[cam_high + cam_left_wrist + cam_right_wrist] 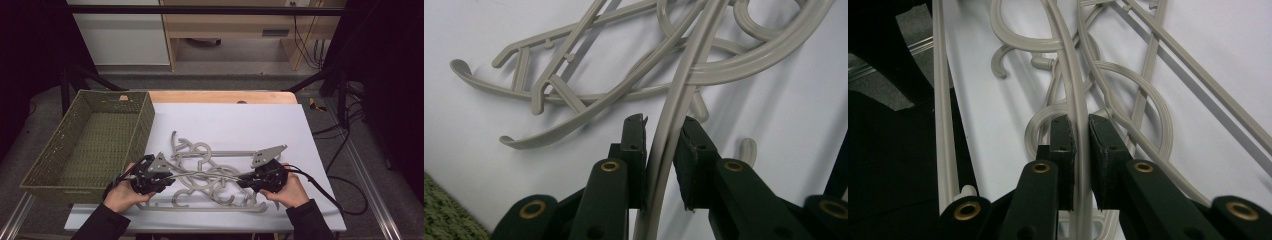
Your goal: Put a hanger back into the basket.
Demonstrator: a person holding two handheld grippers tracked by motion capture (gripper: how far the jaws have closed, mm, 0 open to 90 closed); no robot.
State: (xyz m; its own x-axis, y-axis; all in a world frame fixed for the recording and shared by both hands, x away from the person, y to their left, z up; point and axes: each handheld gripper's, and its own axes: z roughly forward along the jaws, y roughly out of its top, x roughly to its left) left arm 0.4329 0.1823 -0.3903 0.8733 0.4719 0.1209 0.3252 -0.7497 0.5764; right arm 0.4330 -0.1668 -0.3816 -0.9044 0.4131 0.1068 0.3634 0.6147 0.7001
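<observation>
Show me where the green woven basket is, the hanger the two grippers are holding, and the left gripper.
Green woven basket (142,117): high view, on its right wall.
Held hanger (669,120): left gripper view, on its curved arm between the jaws.
Left gripper (663,131): left gripper view, midway between its fingertips.

No readable text, label, brand, number or sign anywhere; small pale patch on far inner wall of woven basket (95,131) too blurred to read; dark plate on wooden furniture (275,33) beyond table carries nothing legible; grey hangers (210,175) and black grippers bear no markings that can be made out.
</observation>
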